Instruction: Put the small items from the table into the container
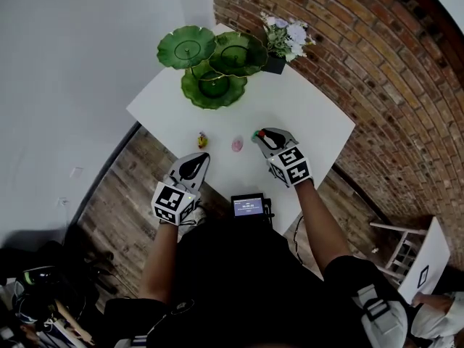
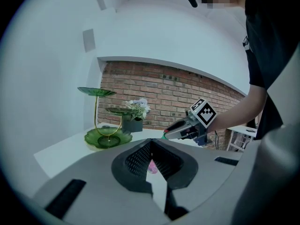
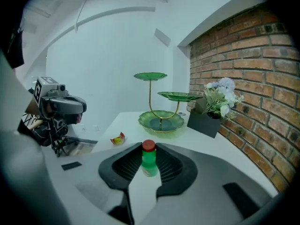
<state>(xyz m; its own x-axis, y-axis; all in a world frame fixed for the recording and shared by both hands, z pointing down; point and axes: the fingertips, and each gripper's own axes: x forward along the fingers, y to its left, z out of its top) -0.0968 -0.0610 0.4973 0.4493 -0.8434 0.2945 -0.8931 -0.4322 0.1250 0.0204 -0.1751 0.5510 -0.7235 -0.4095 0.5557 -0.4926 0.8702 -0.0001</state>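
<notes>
My right gripper [image 1: 259, 135] [image 3: 149, 148] is shut on a small green bottle with a red cap [image 3: 148, 161], held upright above the white table [image 1: 312, 122]. A yellow wrapped sweet [image 1: 202, 141] [image 3: 117, 138] and a small pink item [image 1: 237, 145] [image 2: 152, 167] lie on the table in front of me. The left gripper [image 1: 201, 159] [image 2: 151, 145] hangs over the near table edge, shut with nothing in it, pointing at the pink item. A green three-tier leaf-shaped stand [image 1: 213, 87] [image 3: 161, 121] [image 2: 108, 138] rises at the far side of the table.
A dark pot of pale flowers [image 1: 279, 46] [image 3: 209, 117] sits beside the stand against the brick wall [image 1: 377, 71]. A small screen device [image 1: 248, 206] is at my chest near the table edge. A white chair [image 1: 417, 256] stands on the wooden floor to the right.
</notes>
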